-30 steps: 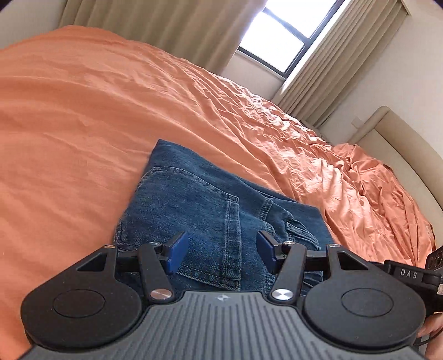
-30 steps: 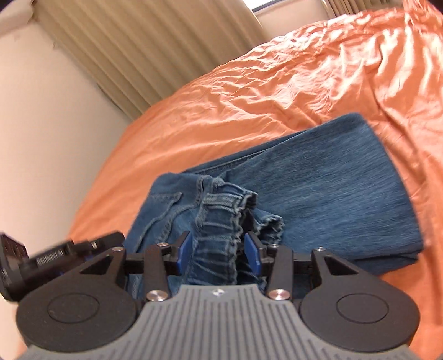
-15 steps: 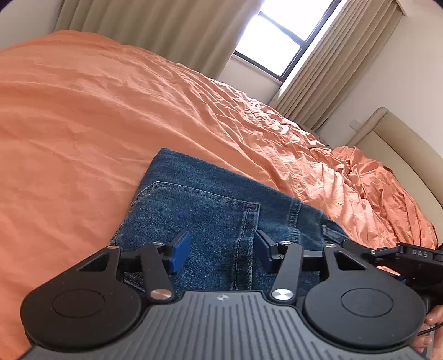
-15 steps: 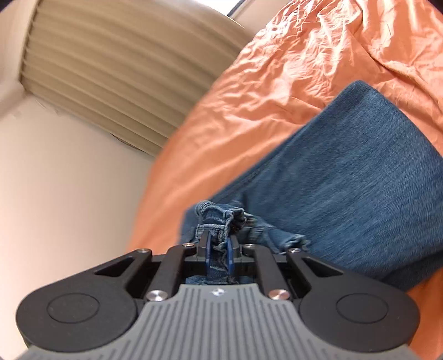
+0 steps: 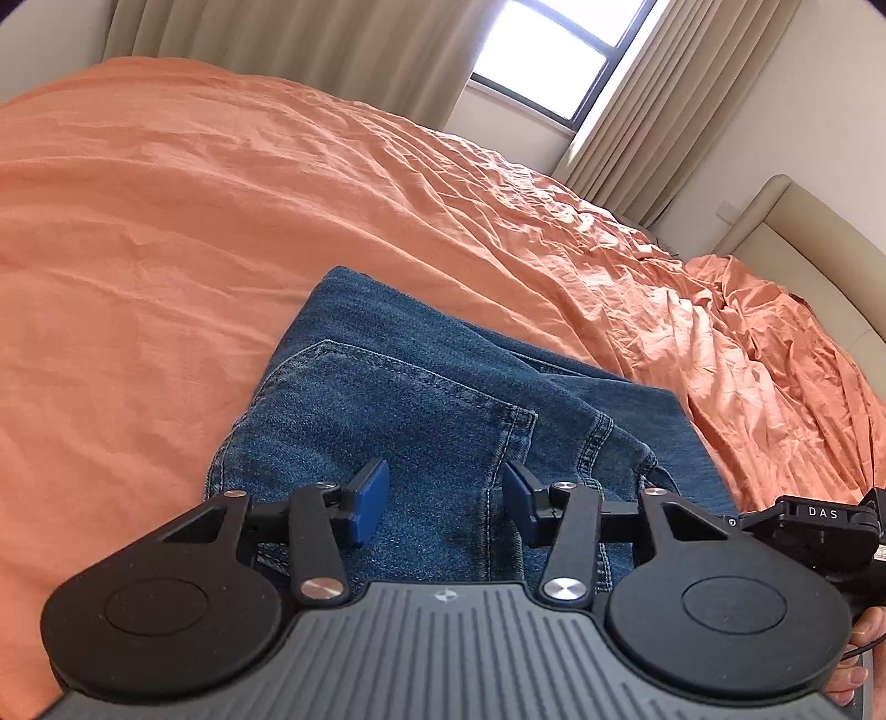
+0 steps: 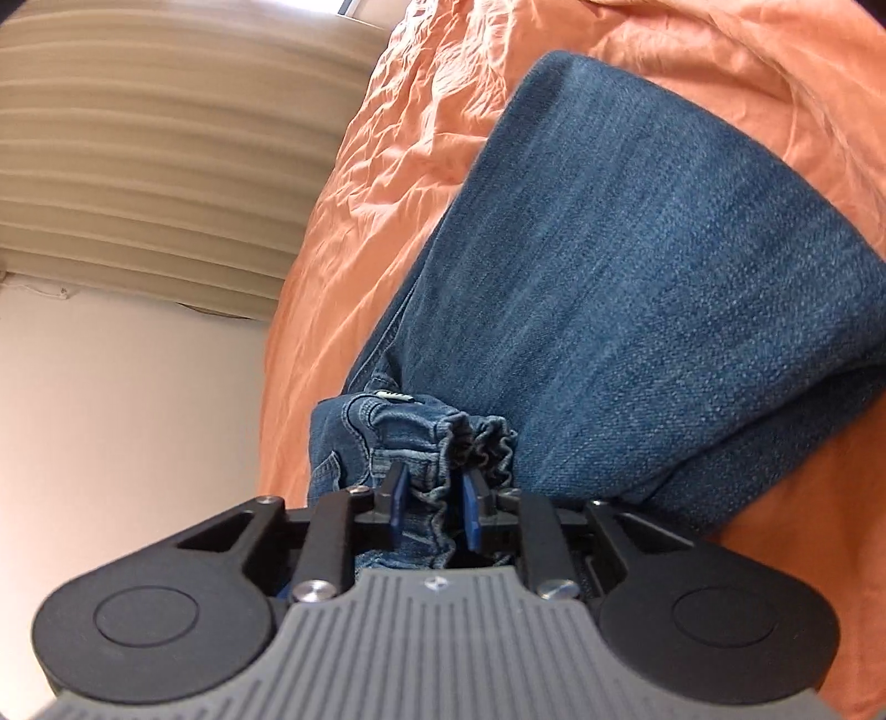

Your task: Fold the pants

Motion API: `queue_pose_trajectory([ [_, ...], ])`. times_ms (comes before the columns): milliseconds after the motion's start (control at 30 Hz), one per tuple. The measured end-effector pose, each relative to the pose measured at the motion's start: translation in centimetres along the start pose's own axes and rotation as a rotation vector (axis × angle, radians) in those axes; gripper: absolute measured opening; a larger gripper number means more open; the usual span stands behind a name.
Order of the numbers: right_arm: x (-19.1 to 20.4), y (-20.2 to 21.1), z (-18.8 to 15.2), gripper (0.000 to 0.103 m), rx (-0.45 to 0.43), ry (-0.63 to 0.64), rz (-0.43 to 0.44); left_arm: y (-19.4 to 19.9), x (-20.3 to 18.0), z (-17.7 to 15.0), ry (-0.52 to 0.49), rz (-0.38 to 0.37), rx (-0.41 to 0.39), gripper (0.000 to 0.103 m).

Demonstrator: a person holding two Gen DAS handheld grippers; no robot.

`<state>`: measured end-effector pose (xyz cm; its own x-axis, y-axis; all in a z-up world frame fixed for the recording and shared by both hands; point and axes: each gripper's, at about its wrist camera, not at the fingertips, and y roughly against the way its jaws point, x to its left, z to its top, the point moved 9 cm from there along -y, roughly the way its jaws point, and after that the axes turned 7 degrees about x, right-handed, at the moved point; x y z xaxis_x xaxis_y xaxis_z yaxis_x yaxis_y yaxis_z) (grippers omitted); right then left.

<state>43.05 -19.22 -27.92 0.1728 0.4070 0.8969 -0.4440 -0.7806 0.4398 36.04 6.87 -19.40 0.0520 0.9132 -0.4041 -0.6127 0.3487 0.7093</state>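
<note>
Blue denim pants [image 5: 421, 410] lie folded on the orange bedsheet [image 5: 166, 221]. My left gripper [image 5: 443, 498] is open, just above the back-pocket area, holding nothing. In the right wrist view the pants [image 6: 653, 266] stretch away up and right over the sheet. My right gripper [image 6: 432, 498] has its blue pads against a bunched denim edge [image 6: 443, 443], with the jaws a little apart around the thick fabric. The right gripper's body [image 5: 814, 526] shows at the right edge of the left wrist view.
Beige curtains [image 5: 288, 39] and a bright window [image 5: 554, 61] stand behind the bed. A padded beige headboard [image 5: 808, 249] is at the right, with rumpled orange bedding [image 5: 775, 354] before it. A pale wall [image 6: 127, 387] and curtain [image 6: 166, 138] are left in the right wrist view.
My right gripper closed on the bunched denim edge, then its jaws widened slightly; it swung lower and nearer the pants. My left gripper stayed open and shifted a little over the pocket area.
</note>
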Motion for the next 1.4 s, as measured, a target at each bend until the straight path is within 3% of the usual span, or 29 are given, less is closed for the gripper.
queue_pose_trajectory([
  [267, -0.8, -1.4, 0.7, 0.020, 0.028, -0.095, 0.120, -0.3, 0.0, 0.1, -0.007, 0.014, 0.001, 0.056],
  [400, 1.0, -0.8, 0.3, 0.010, 0.008, 0.030, 0.099, -0.2, 0.0, 0.3, 0.011, 0.004, -0.002, 0.056],
  [500, 4.7, 0.1, -0.3, 0.008, -0.032, 0.180, 0.047, 0.5, 0.3, 0.8, 0.037, -0.007, -0.034, 0.056],
  [633, 12.4, 1.2, -0.3, 0.008, -0.060, 0.375, 0.012, 3.0, 1.5, 2.5, 0.110, -0.033, -0.144, 0.056],
  [767, 20.7, 0.8, 0.1, 0.007, -0.020, 0.548, -0.059, 5.8, 3.7, 3.8, 0.220, -0.077, -0.238, 0.056],
  [867, 23.2, -0.3, 0.2, 0.007, 0.037, 0.557, -0.154, 7.0, 5.2, 4.2, 0.273, -0.085, -0.270, 0.056],
  [967, 21.4, -0.7, -0.5, 0.008, 0.059, 0.510, -0.238, 7.7, 5.9, 4.4, 0.308, -0.113, -0.276, 0.056],
  [1100, 14.0, 0.0, -1.1, 0.008, 0.057, 0.331, -0.294, 7.3, 5.2, 4.5, 0.264, -0.131, -0.227, 0.056],
  [1267, 5.9, 0.4, -1.2, 0.007, 0.047, 0.107, -0.283, 5.1, 2.8, 3.4, 0.178, -0.142, -0.149, 0.056],
  [1400, 3.8, -0.2, -1.2, 0.008, 0.038, 0.087, -0.271, 3.8, 1.2, 2.1, 0.094, -0.094, -0.107, 0.056],
])
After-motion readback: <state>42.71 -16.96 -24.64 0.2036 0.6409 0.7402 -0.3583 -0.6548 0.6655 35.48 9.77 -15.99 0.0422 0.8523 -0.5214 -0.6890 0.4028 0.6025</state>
